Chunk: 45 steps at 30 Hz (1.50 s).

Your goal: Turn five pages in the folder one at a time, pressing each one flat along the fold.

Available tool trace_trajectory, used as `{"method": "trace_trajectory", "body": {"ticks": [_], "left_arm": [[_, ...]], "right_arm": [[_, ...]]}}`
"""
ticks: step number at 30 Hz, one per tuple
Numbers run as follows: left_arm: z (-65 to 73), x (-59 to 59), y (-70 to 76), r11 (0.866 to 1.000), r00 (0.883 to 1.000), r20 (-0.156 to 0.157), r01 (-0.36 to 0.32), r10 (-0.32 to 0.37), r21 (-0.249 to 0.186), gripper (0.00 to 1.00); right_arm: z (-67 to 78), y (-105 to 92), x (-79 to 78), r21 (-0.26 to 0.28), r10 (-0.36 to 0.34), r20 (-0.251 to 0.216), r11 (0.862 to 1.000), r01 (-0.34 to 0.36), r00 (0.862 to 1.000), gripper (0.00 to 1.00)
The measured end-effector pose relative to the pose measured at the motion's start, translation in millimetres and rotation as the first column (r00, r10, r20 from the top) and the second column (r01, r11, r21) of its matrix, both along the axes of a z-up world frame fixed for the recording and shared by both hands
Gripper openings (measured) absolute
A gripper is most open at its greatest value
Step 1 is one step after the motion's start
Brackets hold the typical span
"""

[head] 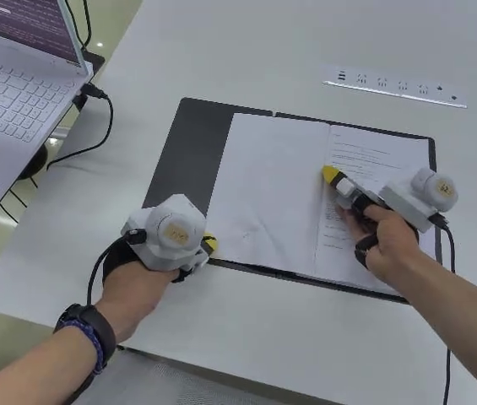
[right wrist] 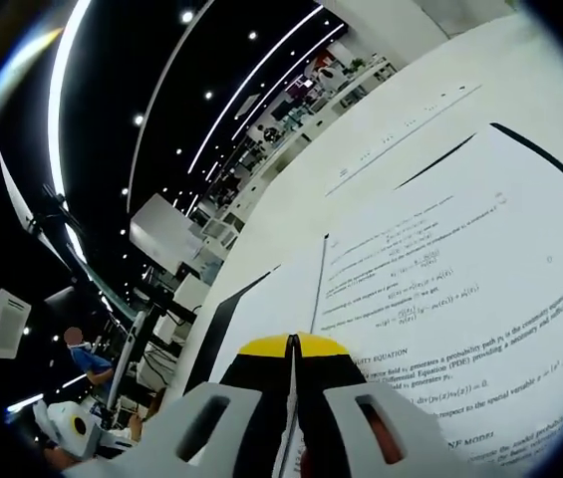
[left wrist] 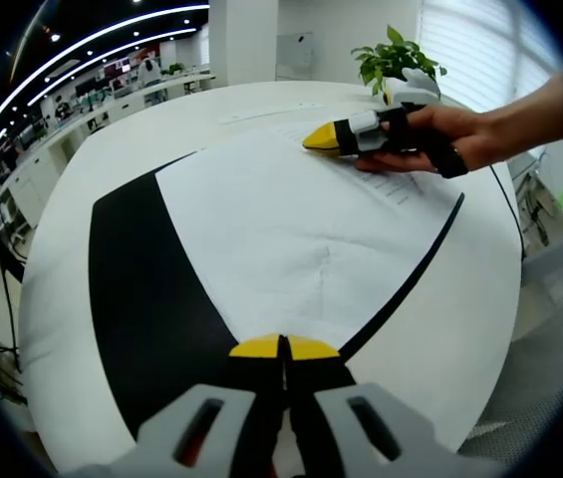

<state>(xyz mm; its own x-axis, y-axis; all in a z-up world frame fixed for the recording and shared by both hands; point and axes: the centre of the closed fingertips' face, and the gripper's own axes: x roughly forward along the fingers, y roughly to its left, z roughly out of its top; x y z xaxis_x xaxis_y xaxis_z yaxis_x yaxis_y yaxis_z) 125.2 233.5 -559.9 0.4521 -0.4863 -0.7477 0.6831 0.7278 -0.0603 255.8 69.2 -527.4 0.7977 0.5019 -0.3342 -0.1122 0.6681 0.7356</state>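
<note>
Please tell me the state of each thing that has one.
folder: open, lying flat
turned page: lying left, blank side up
printed page: lying right, text up
left gripper: shut, at folder's near edge
right gripper: shut, tips at the fold
laptop: open, screen on

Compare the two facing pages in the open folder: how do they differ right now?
The left page is blank and faintly creased; the right page carries printed text. The right claw lies on the right page beside the fold; the left claw sits at the near edge of the folder, by the left page's bottom edge. Both pages are white and lie flat in the folder.
</note>
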Motion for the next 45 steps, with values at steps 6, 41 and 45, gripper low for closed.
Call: {"method": "trace_trajectory", "body": {"ticks": [6,41,45], "left_arm": [[-0.3,0.0,0.1,1.0,1.0,-0.003,-0.001,0.001,-0.001,0.0],[-1.2,-0.5,1.2,1.0,1.0,-0.006,0.001,-0.001,-0.012,0.0],[-1.6,-0.7,1.2,1.0,1.0,-0.01,0.0,0.0,-0.013,0.0]], "right_arm": [[0.8,-0.8,19.1,0.016,-0.044,0.006,0.999,0.044,0.999,0.0],[-7.9,-8.4,91.5,0.059,-0.18,-0.032,0.982,0.182,0.983,0.0],[-7.7,-5.5,83.9,0.054,-0.157,-0.023,0.986,0.158,0.987,0.0]]}}
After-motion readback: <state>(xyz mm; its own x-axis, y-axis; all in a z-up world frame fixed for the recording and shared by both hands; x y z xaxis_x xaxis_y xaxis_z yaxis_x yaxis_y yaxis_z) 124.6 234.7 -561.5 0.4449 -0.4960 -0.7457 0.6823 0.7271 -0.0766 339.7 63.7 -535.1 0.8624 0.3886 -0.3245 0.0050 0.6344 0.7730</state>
